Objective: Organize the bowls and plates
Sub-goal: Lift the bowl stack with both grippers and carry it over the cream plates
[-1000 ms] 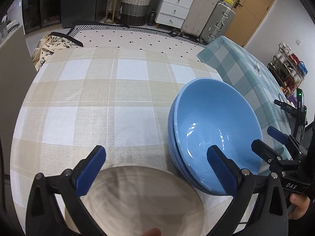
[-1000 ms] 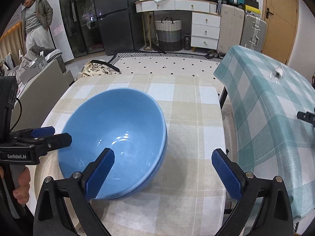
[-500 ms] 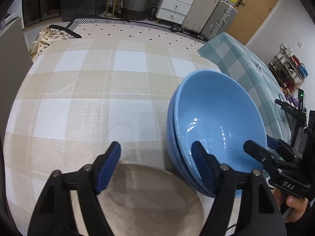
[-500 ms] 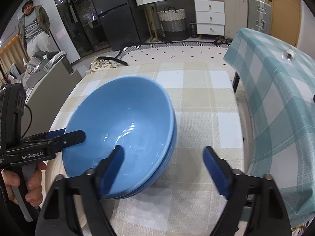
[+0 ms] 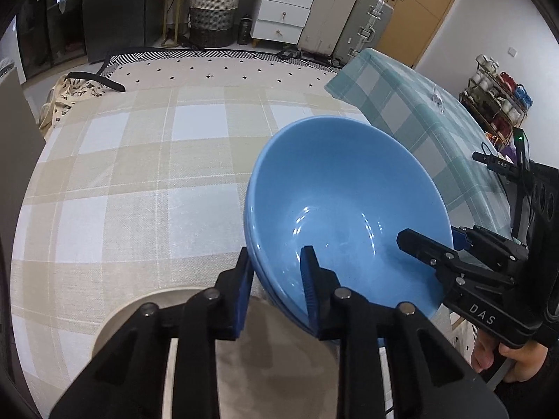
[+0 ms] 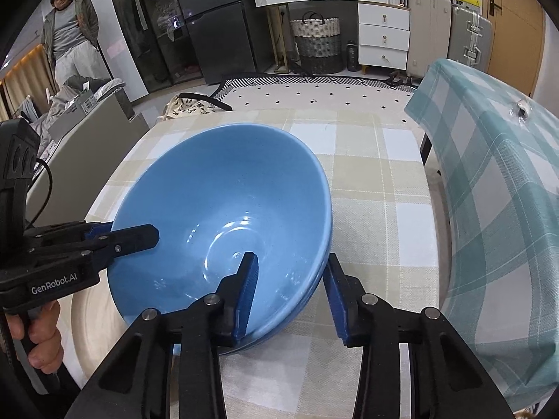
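Glossy blue nested bowls (image 5: 335, 188), round

Stacked bowls (image 5: 335, 188): plain glossy light blue; plate (image 5: 139, 314): pale beige, unpatterned; surface (image 5: 122, 174) cloth: beige and white check; neighbouring cloth (image 6: 506, 192): teal and white check; left gripper (image 5: 276, 293) and right gripper (image 6: 290, 296): black bodies, blue pads; rug (image 5: 227, 73): cream with black dots, striped border.
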A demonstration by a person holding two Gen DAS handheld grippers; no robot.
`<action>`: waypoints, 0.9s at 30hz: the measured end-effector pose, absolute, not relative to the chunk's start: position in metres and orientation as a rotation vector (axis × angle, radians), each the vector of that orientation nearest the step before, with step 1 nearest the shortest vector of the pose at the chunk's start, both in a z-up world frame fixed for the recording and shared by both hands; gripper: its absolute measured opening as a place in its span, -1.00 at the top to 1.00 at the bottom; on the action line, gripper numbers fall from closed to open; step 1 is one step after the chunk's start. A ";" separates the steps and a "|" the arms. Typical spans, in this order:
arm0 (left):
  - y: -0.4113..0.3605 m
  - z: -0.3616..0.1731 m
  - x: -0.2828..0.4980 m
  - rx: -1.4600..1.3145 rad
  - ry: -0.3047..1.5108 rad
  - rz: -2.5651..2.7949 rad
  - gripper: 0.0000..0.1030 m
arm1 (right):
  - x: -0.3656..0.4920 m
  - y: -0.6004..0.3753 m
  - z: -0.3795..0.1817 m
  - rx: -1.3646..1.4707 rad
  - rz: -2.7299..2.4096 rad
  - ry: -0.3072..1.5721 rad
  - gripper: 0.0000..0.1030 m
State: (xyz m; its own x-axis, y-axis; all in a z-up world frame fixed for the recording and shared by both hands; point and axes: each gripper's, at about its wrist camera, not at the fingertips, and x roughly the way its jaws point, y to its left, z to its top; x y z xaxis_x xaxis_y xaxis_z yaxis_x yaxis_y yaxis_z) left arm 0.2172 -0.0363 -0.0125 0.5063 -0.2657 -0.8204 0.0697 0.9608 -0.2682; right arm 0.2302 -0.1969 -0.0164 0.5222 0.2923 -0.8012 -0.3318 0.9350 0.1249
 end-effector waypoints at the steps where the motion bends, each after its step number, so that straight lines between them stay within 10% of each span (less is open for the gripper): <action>1: -0.036 -0.013 0.218 -0.211 1.026 -0.204 0.51 | 0.230 -0.197 -0.016 -0.048 0.374 0.948 0.25; 27: -0.040 0.016 0.195 -0.174 0.949 -0.200 0.51 | 0.206 -0.200 0.015 -0.050 0.375 0.876 0.25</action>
